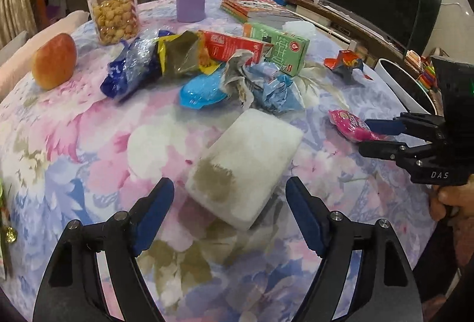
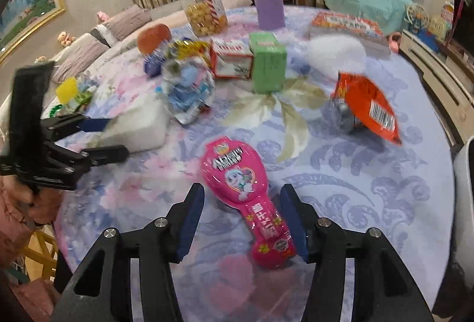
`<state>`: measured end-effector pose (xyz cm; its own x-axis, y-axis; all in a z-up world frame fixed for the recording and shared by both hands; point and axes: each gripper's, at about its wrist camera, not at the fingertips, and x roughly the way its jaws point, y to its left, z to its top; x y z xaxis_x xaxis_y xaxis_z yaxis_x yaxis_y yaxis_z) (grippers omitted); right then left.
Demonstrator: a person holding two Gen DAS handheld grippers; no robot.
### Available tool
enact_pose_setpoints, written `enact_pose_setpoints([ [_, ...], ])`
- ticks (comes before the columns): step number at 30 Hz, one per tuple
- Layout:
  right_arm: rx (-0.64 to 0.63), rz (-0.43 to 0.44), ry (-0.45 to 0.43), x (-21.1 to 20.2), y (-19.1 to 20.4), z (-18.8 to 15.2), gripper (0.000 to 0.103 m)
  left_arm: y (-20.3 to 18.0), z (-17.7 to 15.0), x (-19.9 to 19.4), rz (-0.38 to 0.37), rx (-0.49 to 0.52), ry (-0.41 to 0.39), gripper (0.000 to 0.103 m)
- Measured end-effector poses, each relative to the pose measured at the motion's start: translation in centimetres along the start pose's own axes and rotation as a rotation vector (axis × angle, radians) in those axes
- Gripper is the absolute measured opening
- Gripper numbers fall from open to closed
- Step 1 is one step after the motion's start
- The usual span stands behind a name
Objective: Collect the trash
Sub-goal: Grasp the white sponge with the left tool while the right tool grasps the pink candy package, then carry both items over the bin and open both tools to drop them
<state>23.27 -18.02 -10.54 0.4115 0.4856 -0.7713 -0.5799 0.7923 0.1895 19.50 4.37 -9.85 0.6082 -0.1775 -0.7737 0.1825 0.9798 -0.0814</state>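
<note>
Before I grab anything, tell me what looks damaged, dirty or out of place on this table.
The white sponge between the open left gripper fingers has a brownish stain on its near corner. Crumpled snack wrappers lie heaped mid-table beside two cartons, one of them the green carton, tipped on its side. An orange wrapper lies apart, crushed.

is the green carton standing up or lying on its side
Standing up. In the right wrist view the green carton rests on its base on the table, its top face showing, beside the red and white carton.
</note>
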Motion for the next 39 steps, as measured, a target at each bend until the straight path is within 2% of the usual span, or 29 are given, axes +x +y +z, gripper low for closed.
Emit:
enact_pose_setpoints([
  [1, 0.01, 0.0, 0.003, -0.2, -0.1, -0.1, 0.047, 0.0, 0.0, 0.1, -0.003, -0.003, 0.002, 0.061],
  [2, 0.016, -0.01, 0.004, -0.4, -0.2, -0.3, 0.034, 0.0, 0.1, 0.2, -0.014, -0.016, 0.01, 0.06],
  [4, 0.045, -0.044, 0.006, -0.8, -0.5, -0.6, 0.021, 0.0, 0.1, 0.1, -0.012, -0.028, -0.001, 0.058],
  [8, 0.112, -0.033, -0.024, -2.1, -1.3, -1.7, 0.021, -1.0, -0.3, -0.6, -0.052, -0.059, -0.012, 0.057],
  [17, 0.241, -0.017, -0.111, -6.1, -2.6, -3.7, 0.021, -6.6, 0.0, -1.9, -0.106, -0.024, -0.057, 0.056],
  [31, 0.365, -0.102, -0.208, -12.3, -6.4, -7.2, 0.021, -14.0, 1.9, -1.2, -0.172, 0.066, -0.048, 0.056],
  [39, 0.431, -0.121, -0.244, -14.4, -8.9, -8.6, 0.021, -18.5, 3.2, -0.8, -0.205, 0.13, -0.05, 0.056],
])
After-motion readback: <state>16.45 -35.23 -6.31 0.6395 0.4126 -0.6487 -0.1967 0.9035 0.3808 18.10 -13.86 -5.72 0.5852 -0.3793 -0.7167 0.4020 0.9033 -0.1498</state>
